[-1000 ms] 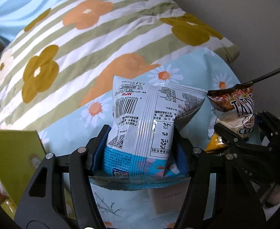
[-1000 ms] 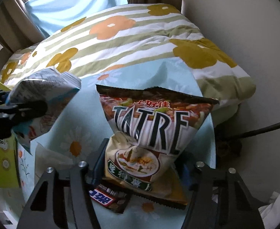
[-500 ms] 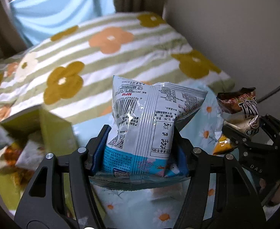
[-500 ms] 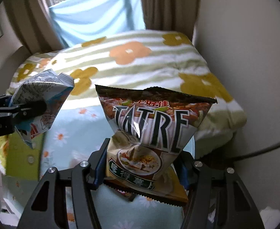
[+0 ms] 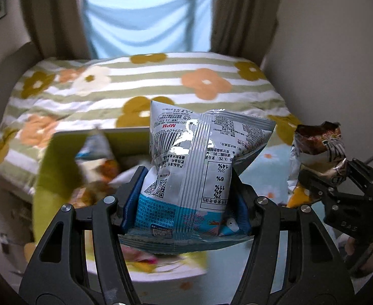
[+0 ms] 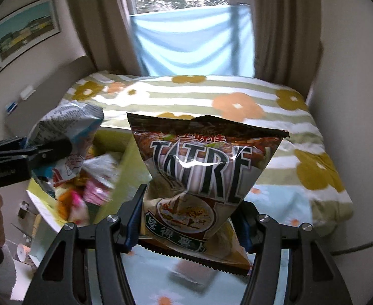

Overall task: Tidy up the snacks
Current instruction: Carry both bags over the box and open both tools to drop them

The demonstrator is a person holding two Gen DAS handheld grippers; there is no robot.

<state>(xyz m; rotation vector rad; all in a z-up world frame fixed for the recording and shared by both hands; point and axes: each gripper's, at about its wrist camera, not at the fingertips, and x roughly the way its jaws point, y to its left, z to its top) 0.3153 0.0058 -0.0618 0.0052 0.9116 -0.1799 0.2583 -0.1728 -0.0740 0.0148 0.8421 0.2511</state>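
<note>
Already both hands are loaded: the left gripper clamps a silver-blue snack bag, and the right gripper grips a brown TATRE chip bag, both off the bed. Beyond them, the yellow-green box holds several packets. Judging by this, sorting is partway; these two bags remain to drop in, and a small packet lies on the daisy sheet.

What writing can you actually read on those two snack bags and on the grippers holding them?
"TATRE": dark snack bag in the right gripper.
"MPM", upside down: silver-blue snack bag in the left gripper.
"14%", "3%", "6%", "11%", upside down: same bag's table.
Its barcode digits, fine print, and the grippers' lettering: too small or blurred.
</note>
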